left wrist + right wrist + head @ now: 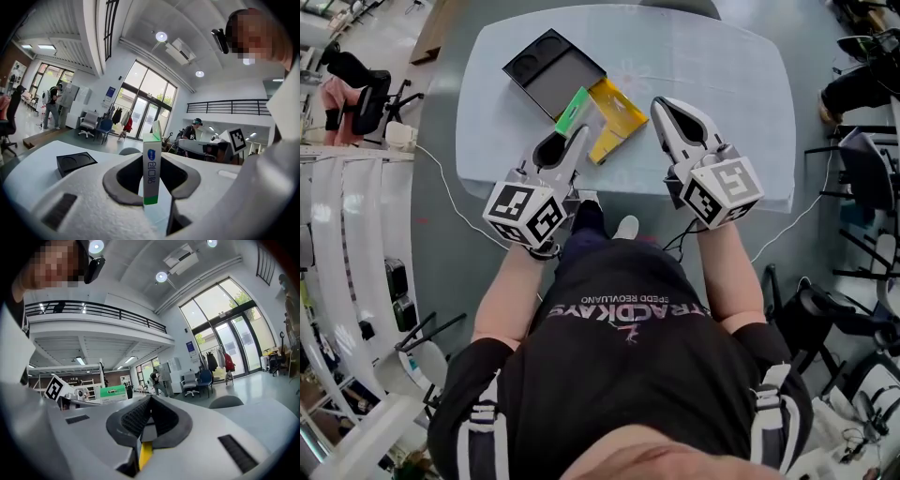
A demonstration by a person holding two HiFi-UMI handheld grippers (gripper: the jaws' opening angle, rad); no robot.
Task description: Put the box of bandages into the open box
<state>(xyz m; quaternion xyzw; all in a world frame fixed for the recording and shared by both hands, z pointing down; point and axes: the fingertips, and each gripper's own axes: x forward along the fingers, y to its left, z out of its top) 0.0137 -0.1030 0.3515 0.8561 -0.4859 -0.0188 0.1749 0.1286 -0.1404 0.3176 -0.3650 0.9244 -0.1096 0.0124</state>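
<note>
Bandage box (573, 107) is clamped in left gripper (567, 136), beside yellow open box (620, 119) at desk (722, 66) centre. Right gripper (660, 105) is closed, empty.

White-green bandage box (151, 173) held upright; yellow open box (619, 117) apparently lying flat.

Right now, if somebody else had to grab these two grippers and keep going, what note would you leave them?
Left gripper: shut on the box of bandages, which stands upright between its jaws.
Right gripper: shut and empty, just right of the yellow open box.
Things: the yellow open box lies on the table, with a black tray behind it.
Done: the bandages are picked up and held at the open box's left edge.
Left: move them over the opening, lower them in, then let go.
</note>
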